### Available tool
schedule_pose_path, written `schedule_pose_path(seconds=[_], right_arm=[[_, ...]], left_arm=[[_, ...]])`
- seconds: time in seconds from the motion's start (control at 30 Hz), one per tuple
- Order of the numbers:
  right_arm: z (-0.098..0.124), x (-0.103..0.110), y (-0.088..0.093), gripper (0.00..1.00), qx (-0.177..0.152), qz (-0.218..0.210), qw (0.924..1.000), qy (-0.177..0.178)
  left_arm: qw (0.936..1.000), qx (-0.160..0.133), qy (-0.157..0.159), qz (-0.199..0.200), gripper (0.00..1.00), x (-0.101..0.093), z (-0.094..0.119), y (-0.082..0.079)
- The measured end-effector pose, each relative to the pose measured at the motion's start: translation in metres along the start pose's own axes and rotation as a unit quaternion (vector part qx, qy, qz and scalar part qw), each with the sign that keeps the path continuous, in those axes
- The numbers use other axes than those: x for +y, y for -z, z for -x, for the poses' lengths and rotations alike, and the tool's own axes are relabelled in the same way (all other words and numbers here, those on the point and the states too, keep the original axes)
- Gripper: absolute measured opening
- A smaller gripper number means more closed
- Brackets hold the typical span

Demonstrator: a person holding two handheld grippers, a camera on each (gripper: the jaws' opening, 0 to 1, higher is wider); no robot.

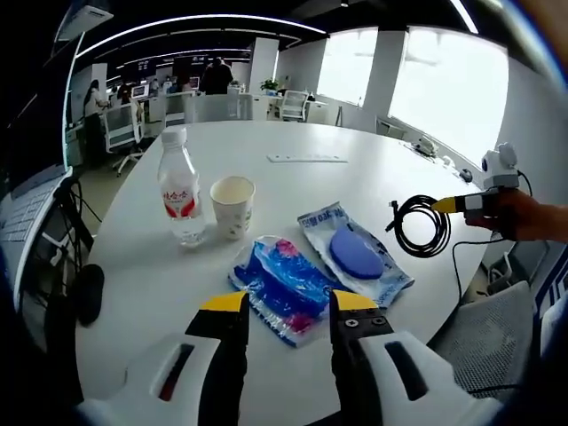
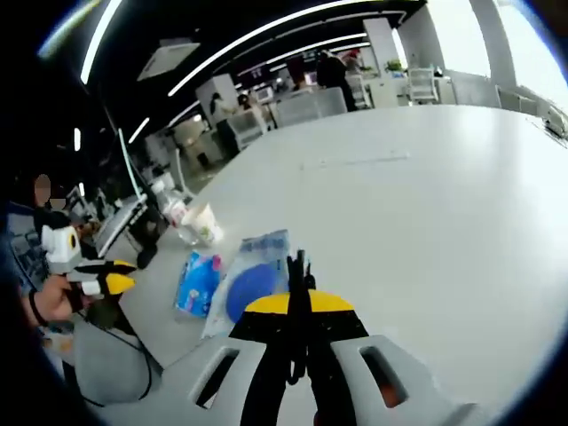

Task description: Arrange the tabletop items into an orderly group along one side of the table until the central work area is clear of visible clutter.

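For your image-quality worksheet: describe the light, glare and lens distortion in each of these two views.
Left gripper view: windows blow out white at upper right, the white table bows from the fisheye, the water bottle looks sharp. Right gripper view: ceiling light strips curve, the table glares pale, and the right gripper is close and soft.

Left gripper view: sits at the near edge of the white surface, looking across it toward the far windows, close above the blue packets. Right gripper view: held low over the surface, rolled, facing the office desks. Both views share the bottle, the paper cup and the packets.
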State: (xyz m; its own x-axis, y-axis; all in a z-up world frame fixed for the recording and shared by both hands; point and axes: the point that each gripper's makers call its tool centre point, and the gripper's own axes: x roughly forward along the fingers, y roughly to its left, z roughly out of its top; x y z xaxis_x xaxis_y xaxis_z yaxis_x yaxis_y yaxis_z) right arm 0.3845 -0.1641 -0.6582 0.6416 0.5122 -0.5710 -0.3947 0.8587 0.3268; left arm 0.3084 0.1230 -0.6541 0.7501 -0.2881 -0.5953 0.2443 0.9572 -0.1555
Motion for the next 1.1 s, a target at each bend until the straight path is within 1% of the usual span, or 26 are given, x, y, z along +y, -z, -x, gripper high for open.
schedule_pose_path(seconds=[0.13,0.27,0.5,0.57,0.63,0.73,0.83,0.93,1.0,1.1], right_arm=[[0.002,-0.003,0.008,0.02,0.006,-0.005,1.0,0.004],[0.003,-0.007,0.012,0.02,0.005,-0.012,0.9999,0.011],[-0.003,-0.017,0.02,0.02,0.009,-0.024,0.9994,0.025],[-0.004,-0.019,0.018,0.02,0.004,-0.038,0.999,0.024],[-0.006,-0.02,0.019,0.02,0.004,-0.033,0.9991,0.026],[-0.01,-0.025,0.023,0.02,0.015,-0.018,0.9992,0.033],[-0.014,-0.033,0.029,0.02,0.024,-0.026,0.9986,0.041],[-0.017,-0.04,0.037,0.02,0.041,-0.022,0.9976,0.052],[-0.018,-0.044,0.041,0.01,0.048,-0.013,0.9972,0.056],[-0.02,-0.049,0.046,0.01,0.056,-0.012,0.9962,0.066]], left_arm=[[1.0,0.0,0.0,-0.002,0.35,0.0,0.001,-0.002],[1.0,-0.003,-0.001,0.0,0.35,0.001,0.001,-0.003],[1.0,0.005,0.0,0.0,0.35,0.001,0.002,0.005],[1.0,0.007,-0.001,-0.001,0.35,0.002,0.003,0.006],[1.0,0.007,-0.002,-0.001,0.35,0.003,0.004,0.007],[1.0,0.009,-0.003,-0.003,0.35,0.005,0.004,0.007],[1.0,0.008,-0.004,-0.002,0.35,0.006,0.004,0.005],[0.9999,0.011,-0.006,-0.005,0.35,0.007,0.004,0.004],[0.9999,0.01,-0.007,-0.002,0.35,0.008,0.004,0.003],[0.9999,0.008,-0.007,-0.001,0.35,0.008,0.004,0.002]])
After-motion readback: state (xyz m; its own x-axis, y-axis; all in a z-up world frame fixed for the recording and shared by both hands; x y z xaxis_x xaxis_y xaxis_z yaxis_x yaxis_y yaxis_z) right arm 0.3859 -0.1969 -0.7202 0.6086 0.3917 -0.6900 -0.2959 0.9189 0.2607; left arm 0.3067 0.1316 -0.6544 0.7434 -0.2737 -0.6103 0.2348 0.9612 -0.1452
